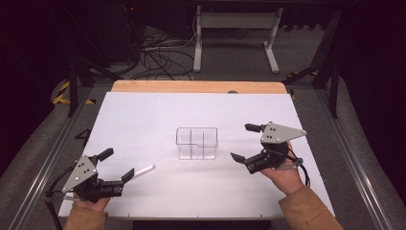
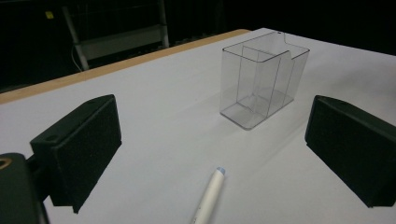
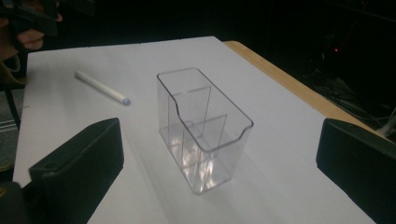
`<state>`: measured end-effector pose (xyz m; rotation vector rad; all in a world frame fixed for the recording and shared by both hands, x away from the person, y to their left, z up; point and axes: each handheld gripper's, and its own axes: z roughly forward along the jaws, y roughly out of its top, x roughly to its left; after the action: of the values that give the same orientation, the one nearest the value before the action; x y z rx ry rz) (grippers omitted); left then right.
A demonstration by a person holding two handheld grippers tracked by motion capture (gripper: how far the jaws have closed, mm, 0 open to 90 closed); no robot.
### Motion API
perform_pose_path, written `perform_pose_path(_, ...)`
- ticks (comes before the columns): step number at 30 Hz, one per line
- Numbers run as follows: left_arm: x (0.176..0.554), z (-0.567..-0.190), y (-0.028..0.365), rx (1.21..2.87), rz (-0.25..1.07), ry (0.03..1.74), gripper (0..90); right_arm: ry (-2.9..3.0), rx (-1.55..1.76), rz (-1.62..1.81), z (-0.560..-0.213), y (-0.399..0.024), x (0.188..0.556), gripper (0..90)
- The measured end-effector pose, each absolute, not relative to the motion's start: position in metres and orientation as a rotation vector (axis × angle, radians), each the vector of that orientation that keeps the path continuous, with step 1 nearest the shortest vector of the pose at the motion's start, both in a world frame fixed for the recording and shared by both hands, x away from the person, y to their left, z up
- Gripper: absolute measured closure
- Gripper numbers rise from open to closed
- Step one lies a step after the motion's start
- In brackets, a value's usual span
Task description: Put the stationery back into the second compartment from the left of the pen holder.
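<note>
Item one: clear plastic organiser (image 1: 197,143), upright near the middle of your white table sheet (image 1: 143,120), open at the top. Inner walls split it into compartments, all without contents as far as the transparent walls let you judge. In the right gripper view its stepped rim (image 3: 205,126) sits between your two black jaws but well ahead of them, touching neither.

Item two: white pen (image 1: 143,170), lying flat on the sheet to the left of the organiser and apart from it. Its pale bluish tip (image 2: 221,171) points toward the organiser. In the left gripper view it lies between your jaws, on the sheet, gripped by neither.

Item three: left gripper (image 1: 115,165), held low at the near left corner of the sheet in your left hand (image 1: 88,206), aimed across the table toward the pen and organiser. Jaws spread wide, nothing between the pads.

Item four: right gripper (image 1: 242,142), held in your right hand (image 1: 282,177) with a tan sleeve (image 1: 306,211), just right of the organiser and pointing leftward at it. Jaws wide apart and holding nothing.

Surroundings: wooden table edge (image 1: 196,86) beyond the sheet; a white stand frame (image 1: 237,28) and tangled black cables (image 1: 163,57) on the dark floor behind. Nothing lies between either gripper and the organiser except the pen on the left.

Markings: no readable label or writing on the organiser, pen or grippers.
</note>
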<state>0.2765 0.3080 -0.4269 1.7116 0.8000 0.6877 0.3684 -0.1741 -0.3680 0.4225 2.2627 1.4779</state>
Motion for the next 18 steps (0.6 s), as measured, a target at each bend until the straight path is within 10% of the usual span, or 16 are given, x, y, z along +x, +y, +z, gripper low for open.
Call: perform_pose_path(18,0.292,-0.415,0.309,1.789,0.618,0.758,4.2,2.186,0.683,1.506,-0.440,-0.230,0.342,0.0)
